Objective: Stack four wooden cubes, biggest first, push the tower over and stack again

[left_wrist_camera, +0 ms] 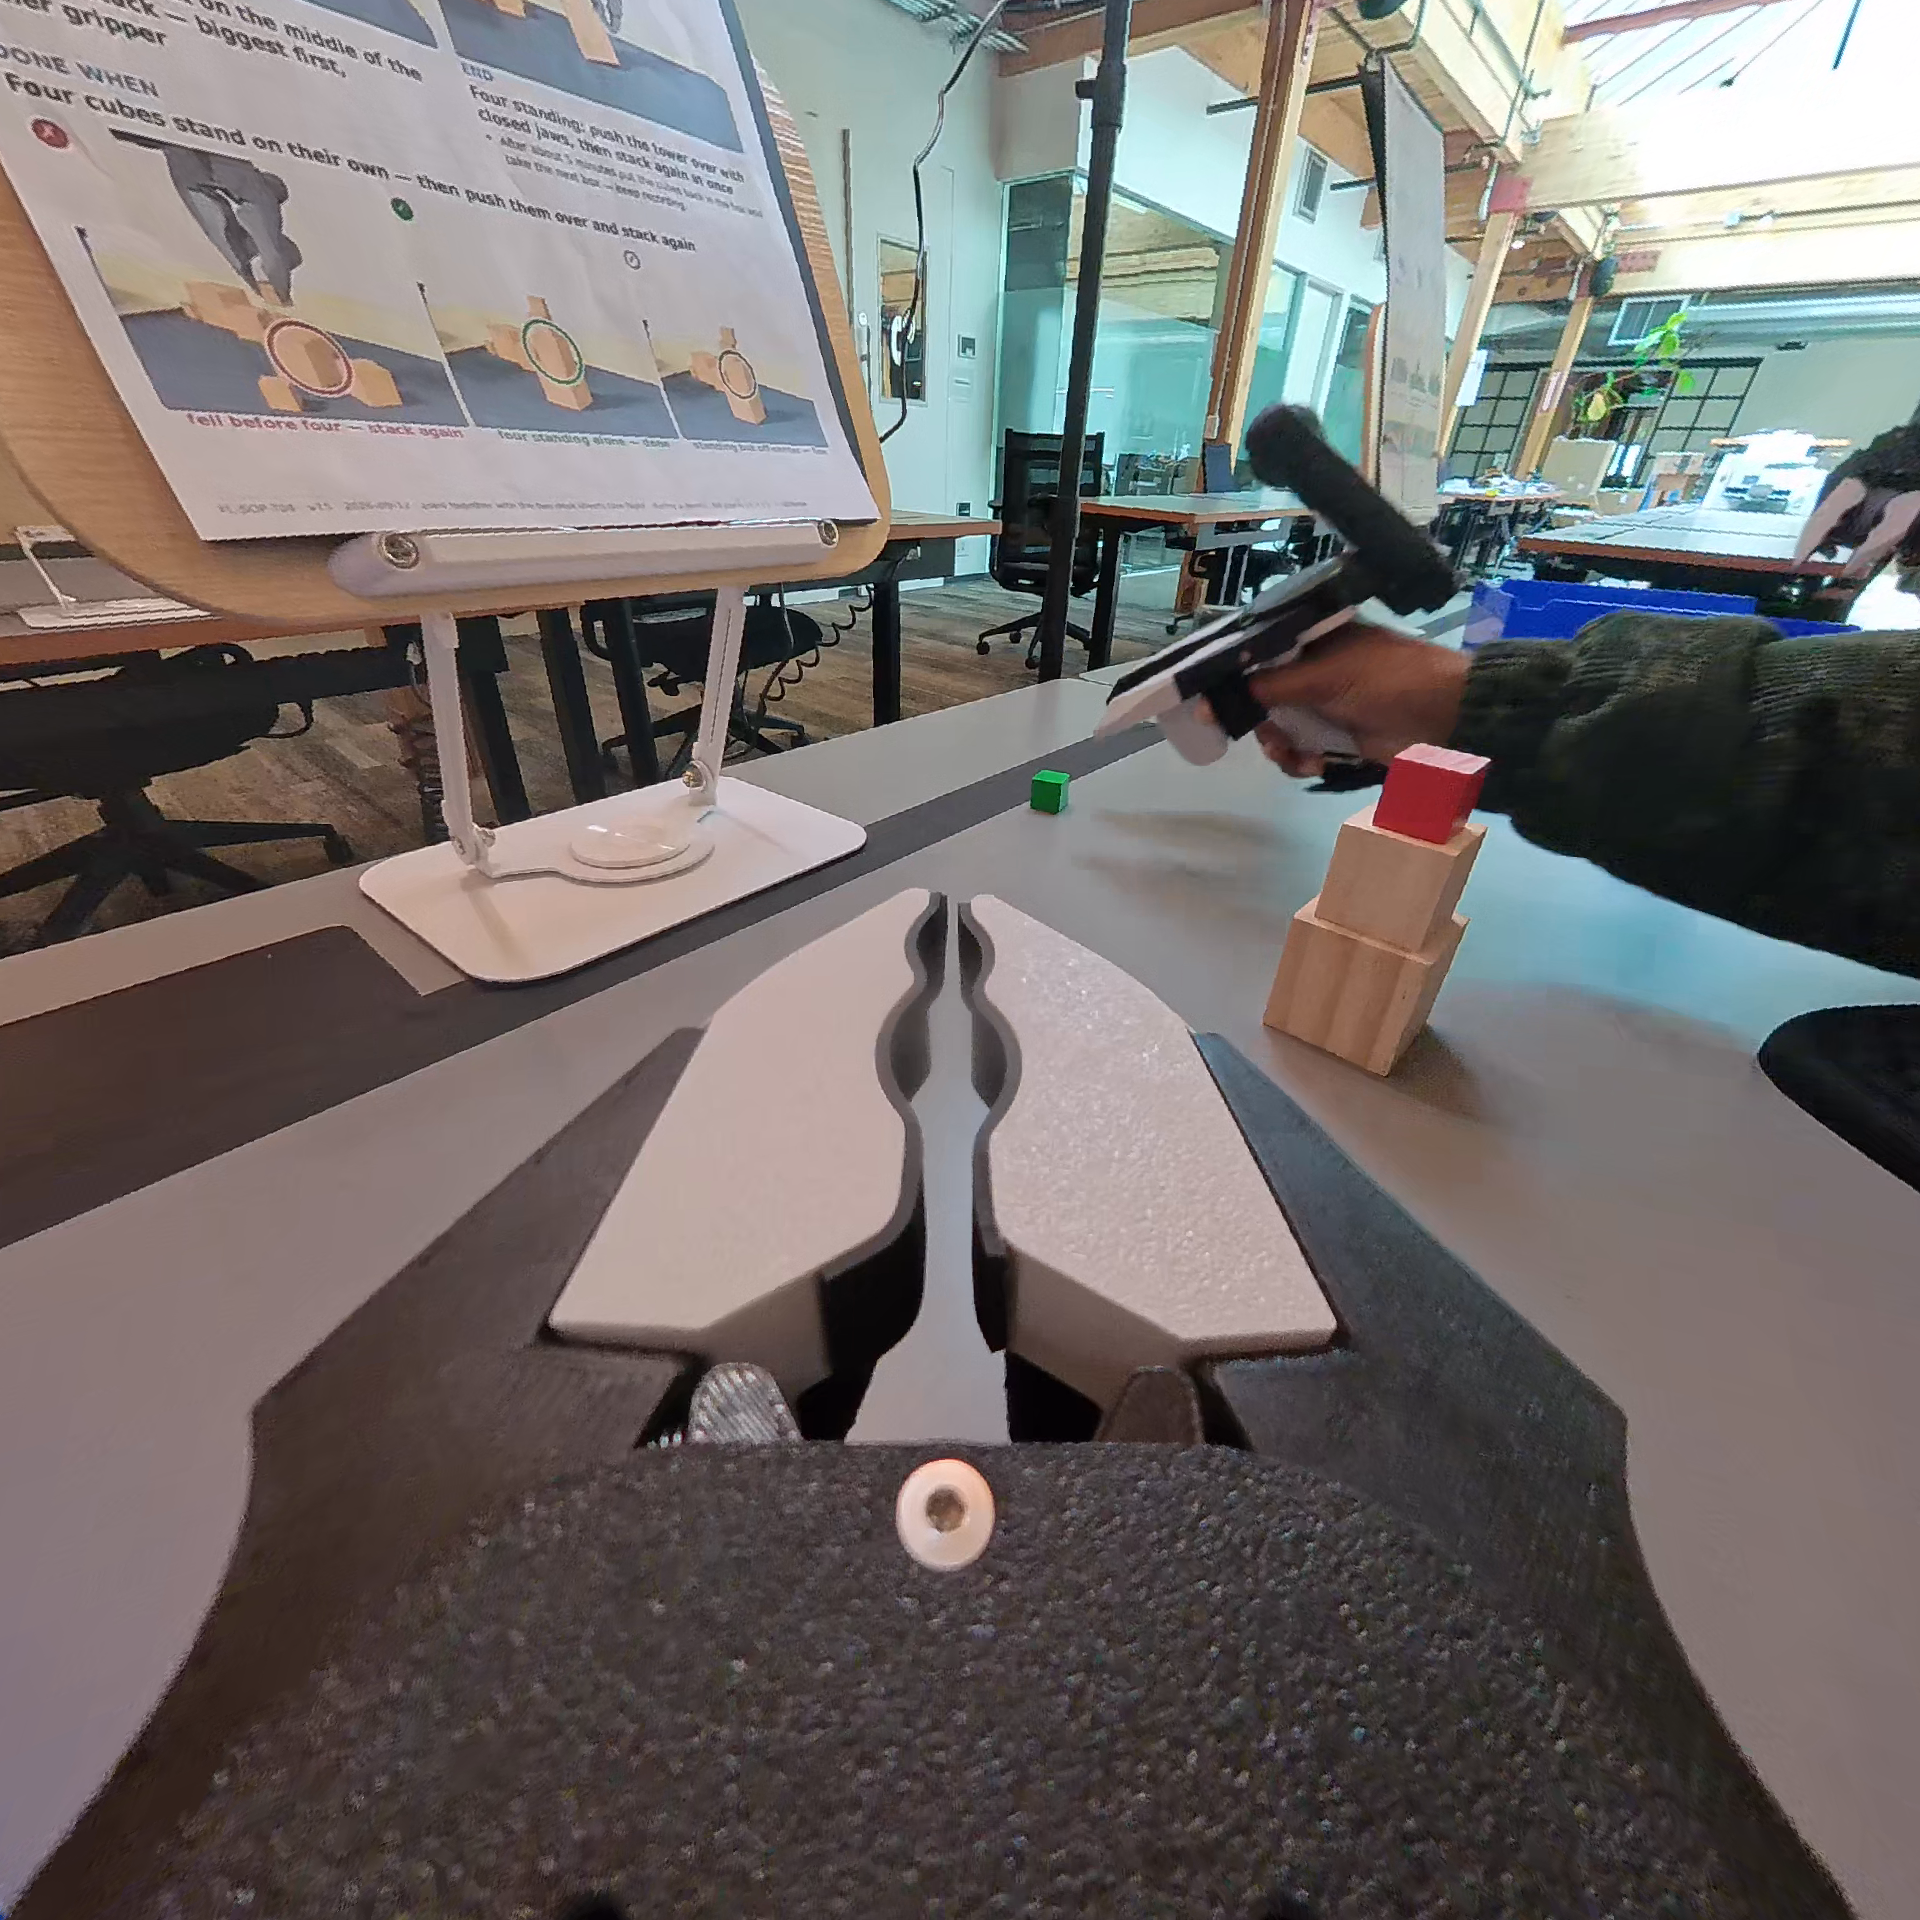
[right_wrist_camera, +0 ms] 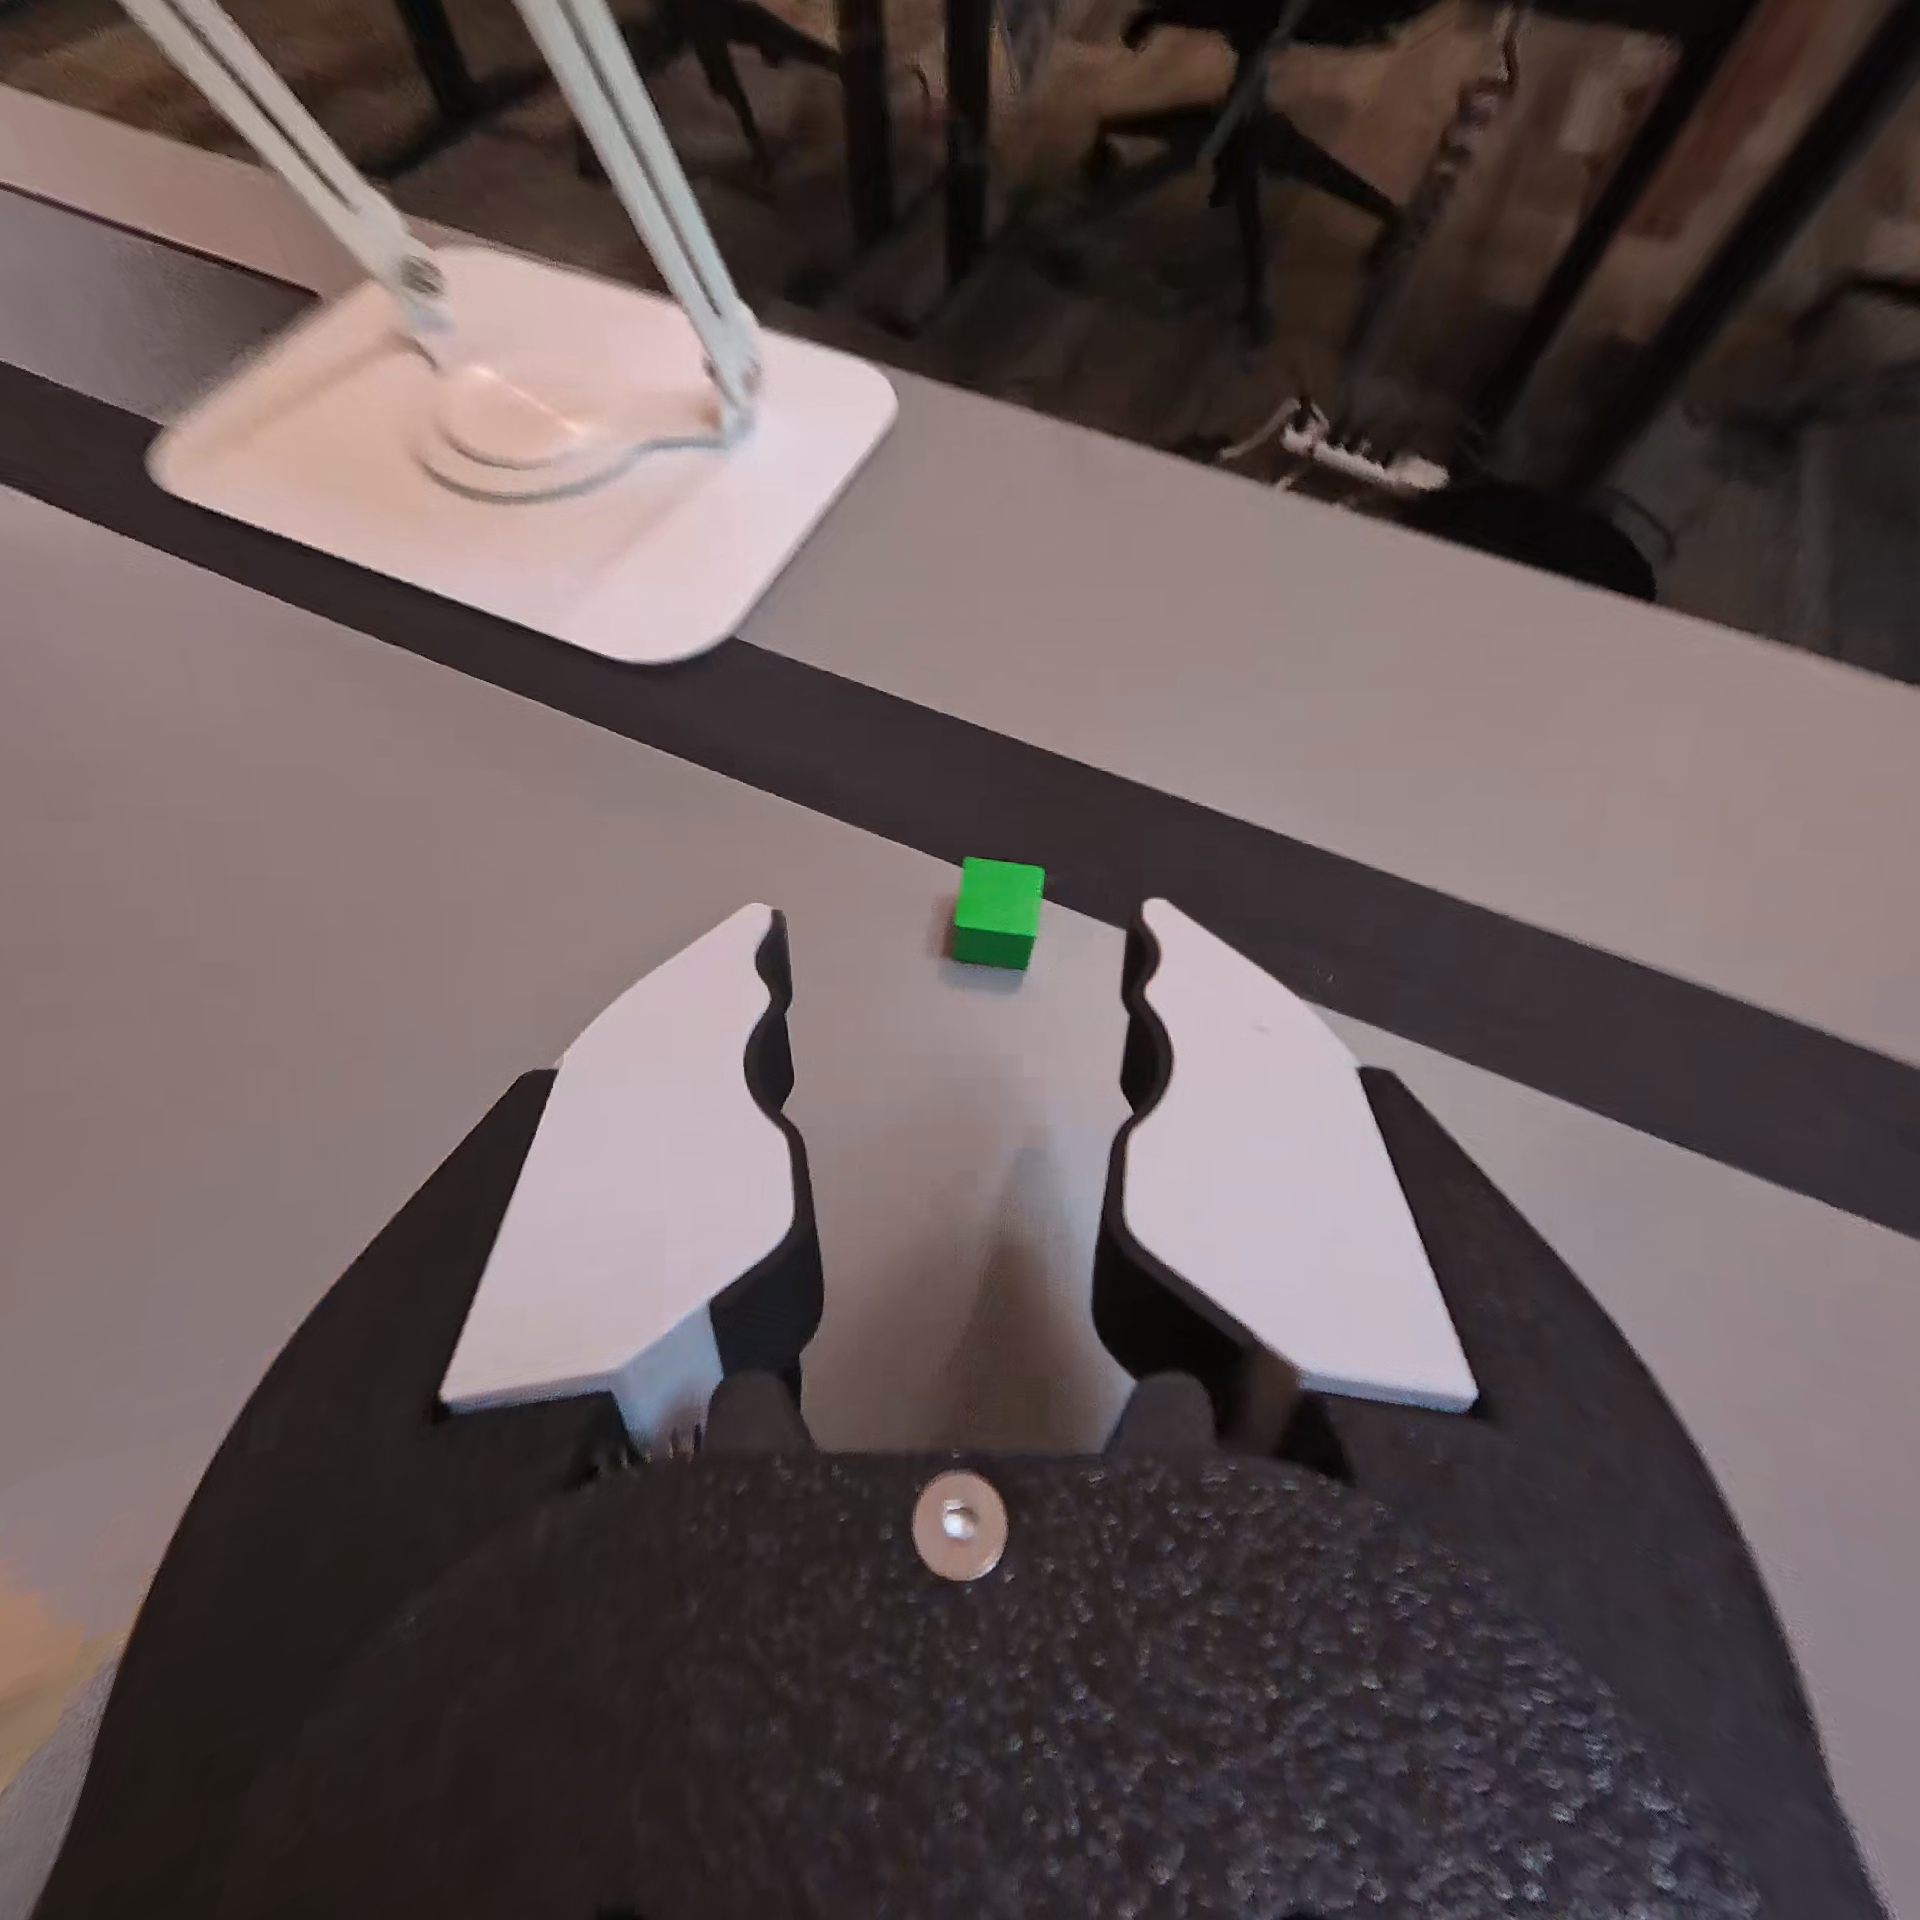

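Just beyond open right tool [right_wrist_camera: 956,935]: green cube [right_wrist_camera: 997,911].

Open-plan office, desks [left_wrist_camera: 1174,514], swivel chairs [left_wrist_camera: 1044,530], glass-walled rooms [left_wrist_camera: 1143,343]

Printed instruction sheet [left_wrist_camera: 416,239] on wooden board of white stand [left_wrist_camera: 613,883], far left part of desk [left_wrist_camera: 1039,1039]: black and coloured headings, text lines, captioned cube photos, small footer line. No other legible writing.

Sm. green cube [right_wrist_camera: 997,912] on table, by 3-block stack [left_wrist_camera: 1382,914].
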